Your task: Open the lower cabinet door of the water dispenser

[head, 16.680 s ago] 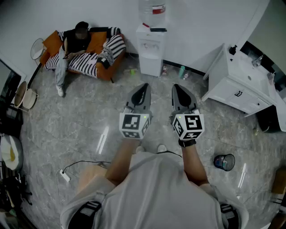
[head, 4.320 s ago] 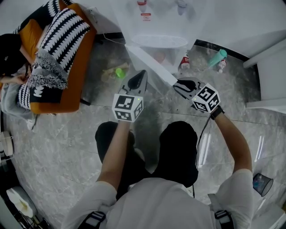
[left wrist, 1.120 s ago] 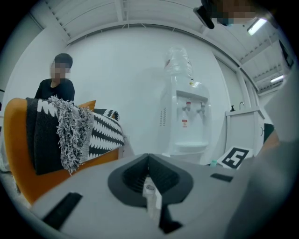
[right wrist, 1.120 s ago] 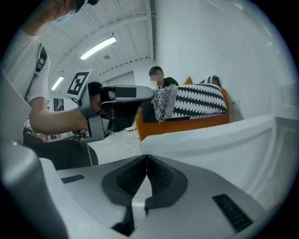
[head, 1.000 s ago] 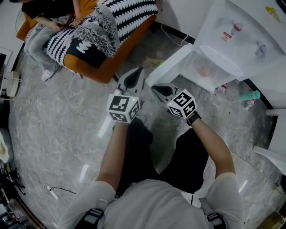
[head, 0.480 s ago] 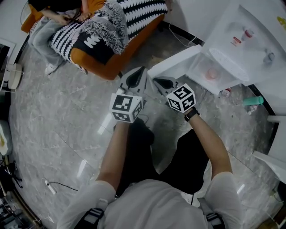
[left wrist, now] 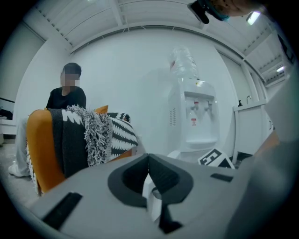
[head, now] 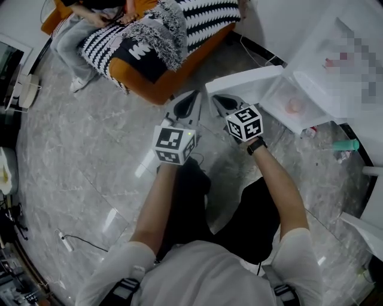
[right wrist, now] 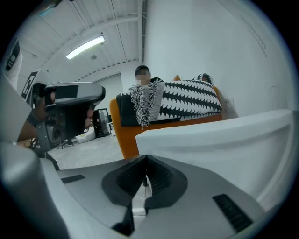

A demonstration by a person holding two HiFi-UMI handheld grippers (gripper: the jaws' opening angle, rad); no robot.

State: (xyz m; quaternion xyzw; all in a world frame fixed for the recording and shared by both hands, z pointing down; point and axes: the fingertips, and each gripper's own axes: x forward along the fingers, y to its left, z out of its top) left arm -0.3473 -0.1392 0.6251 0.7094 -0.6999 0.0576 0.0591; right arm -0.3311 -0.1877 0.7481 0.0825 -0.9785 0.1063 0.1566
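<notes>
Lower cabinet door (head: 245, 80) of the water dispenser (head: 308, 60) is open, swung out toward the orange sofa (head: 173, 77). Cabinet interior is exposed, with something small and pinkish (head: 293, 106) inside; can't tell what it is

Left tongs (head: 190, 101): together, nothing between them. In the left gripper view the left tongs (left wrist: 148, 158) meet tip to tip. Head view puts them over the grey marble floor (head: 90, 155), just left of the door's free end, apart from it

Right tongs (head: 220, 101): together too, nothing held. In the right gripper view the right tongs (right wrist: 145, 161) are closed, with the white door panel (right wrist: 224, 140) just beyond them and filling the right side. Tip sits right beside the door's outer end; can't tell whether it touches

Both grippers are side by side and close, marker cubes facing up

Left gripper view also shows the dispenser (left wrist: 194, 116) upright with the water bottle (left wrist: 184, 63) on top, and the right gripper's marker cube (left wrist: 215, 158) low right

Around: a person (head: 96, 15) sits on the sofa, a black-and-white striped blanket (head: 173, 24) draped over it. A teal bottle (head: 346, 145) lies on the floor right of the dispenser
</notes>
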